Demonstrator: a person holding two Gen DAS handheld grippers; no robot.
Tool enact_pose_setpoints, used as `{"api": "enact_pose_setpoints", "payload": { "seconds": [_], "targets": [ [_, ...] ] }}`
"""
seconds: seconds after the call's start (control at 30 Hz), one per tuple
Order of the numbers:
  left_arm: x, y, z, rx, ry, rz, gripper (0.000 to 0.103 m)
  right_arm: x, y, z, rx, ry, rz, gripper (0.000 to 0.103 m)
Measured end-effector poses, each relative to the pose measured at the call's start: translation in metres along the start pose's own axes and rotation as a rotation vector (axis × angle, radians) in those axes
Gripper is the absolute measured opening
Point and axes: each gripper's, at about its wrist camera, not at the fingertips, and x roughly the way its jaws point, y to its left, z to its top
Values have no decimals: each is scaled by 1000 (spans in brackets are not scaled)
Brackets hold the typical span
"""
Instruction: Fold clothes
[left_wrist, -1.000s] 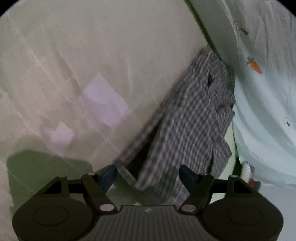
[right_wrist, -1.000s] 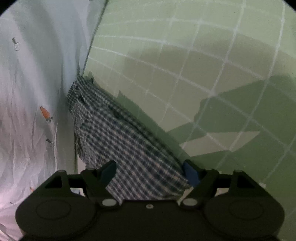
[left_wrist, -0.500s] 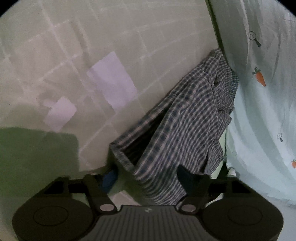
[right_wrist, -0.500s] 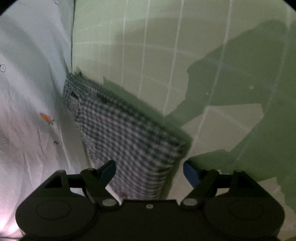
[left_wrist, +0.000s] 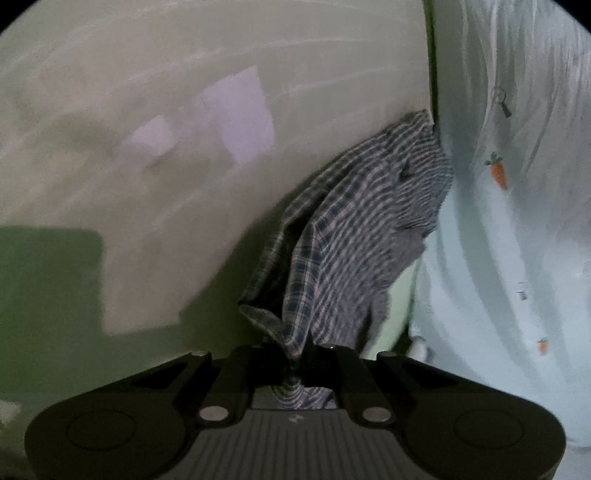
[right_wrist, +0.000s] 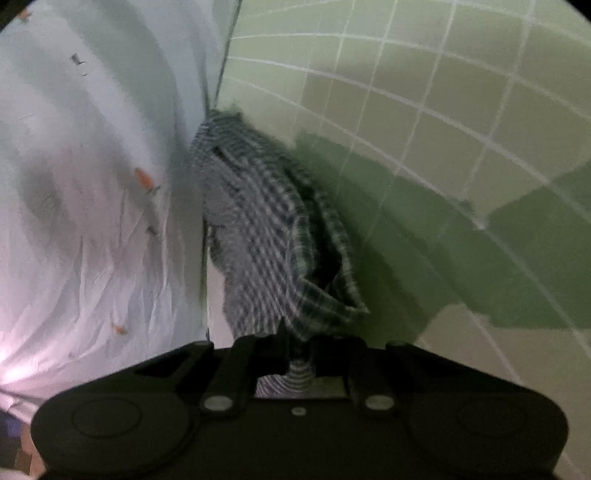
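Over the green grid sheet (right_wrist: 443, 110), my left gripper (left_wrist: 301, 354) and right gripper (right_wrist: 299, 354) pinch the plaid garment (left_wrist: 362, 229); next, I'd lift both corners evenly for folding.

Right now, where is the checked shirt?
The checked shirt hangs in the middle of both views, pinched at its near edge by both grippers, between the green tiled floor and the pale carrot-print sheet.
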Motion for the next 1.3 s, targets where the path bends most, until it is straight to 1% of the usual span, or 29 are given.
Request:
{"api": "enact_pose_setpoints", "payload": {
  "seconds": [0.07,0.17,0.2,0.27,0.33,0.43,0.5,0.53,0.57,0.63,0.67,0.77,0.87,1.07,1.1,1.2,1.23,1.27,1.3],
  "targets": [
    [-10,10,-16,-36,8,-24,5,-18,-3,-7,14,19,-1,9],
    [-24,27,-49,-92,14,-27,5,-45,-7,-19,27,52,-6,9],
    [-27,34,-58,-126,19,-34,5,-55,-8,-21,27,64,-8,9],
    [-34,47,-80,-218,30,-73,5,-71,-10,-24,48,98,-2,9],
    [-39,56,-106,-305,30,-144,5,-87,-14,-26,72,134,6,9],
    [-43,58,-142,-354,-14,-205,5,-103,-17,-24,85,184,7,9],
    [-37,61,-155,-390,-42,-248,5,-109,-20,-19,88,212,11,9],
    [-31,64,-156,-419,-53,-272,5,-109,-22,-14,102,221,23,9],
    [-25,67,-157,-452,-62,-293,5,-107,-22,-10,123,223,36,9],
    [-17,76,-159,-549,-70,-307,5,-103,-20,-3,169,224,64,9],
    [-17,74,-157,-550,-83,-299,5,-102,-19,1,192,224,78,10],
    [-16,63,-147,-522,-107,-277,5,-91,-1,9,161,223,113,10],
    [-8,39,-129,-488,-106,-283,5,-75,13,15,171,223,159,11],
    [7,-8,-93,-420,-104,-293,5,-33,59,56,145,186,174,11],
    [11,-16,-86,-408,-103,-294,5,-26,66,63,140,180,176,11],
    [35,-47,-50,-371,-89,-289,5,-4,90,84,126,161,182,11],
    [45,-61,-36,-334,-95,-295,7,3,97,91,121,155,184,11],
    [54,-75,-21,-296,-101,-301,12,14,108,102,113,139,190,13],
    [63,-90,-7,-255,-109,-304,27,27,119,114,94,119,199,19]
  ]
}}
